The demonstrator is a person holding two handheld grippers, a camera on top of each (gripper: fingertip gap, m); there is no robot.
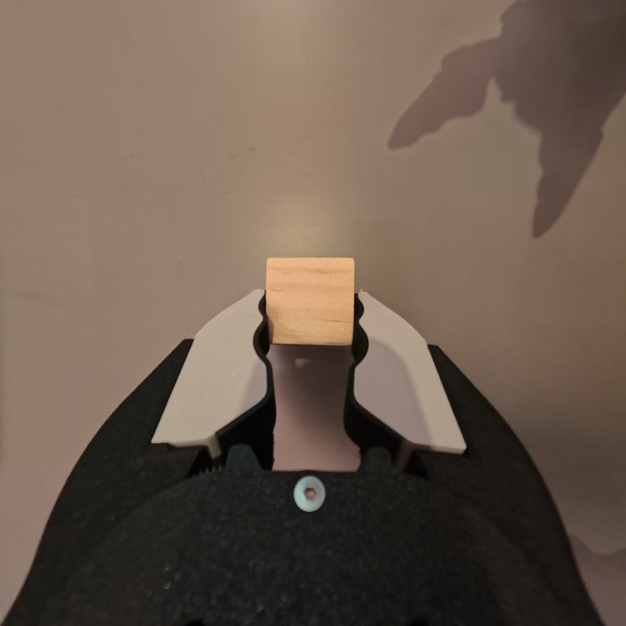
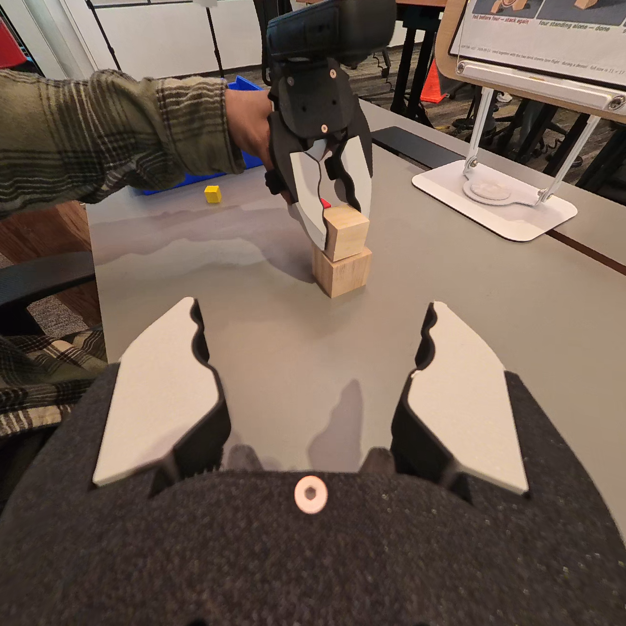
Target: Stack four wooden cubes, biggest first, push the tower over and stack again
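Observation:
My left gripper [image 1: 310, 298] is shut on a mid-sized wooden cube [image 1: 310, 305], gripped by its sides. In the right wrist view the left gripper [image 2: 342, 230] points down and holds this cube [image 2: 350, 233], slightly turned, on or just above the top of a larger wooden cube [image 2: 342, 274] standing on the grey table [image 2: 440, 338]. I cannot tell whether the two cubes touch. The larger cube is hidden in the left wrist view. My right gripper [image 2: 315, 301] is open and empty, low over the table in front of the stack.
A small yellow cube [image 2: 212, 194] lies at the far left of the table, and a small red cube [image 2: 326, 203] shows just behind the stack. A blue bin [image 2: 162, 188] sits behind a person's plaid sleeve [image 2: 101, 135]. A white stand base [image 2: 494, 210] is at the right. Some 15 cm of space lies between my two pairs of fingers.

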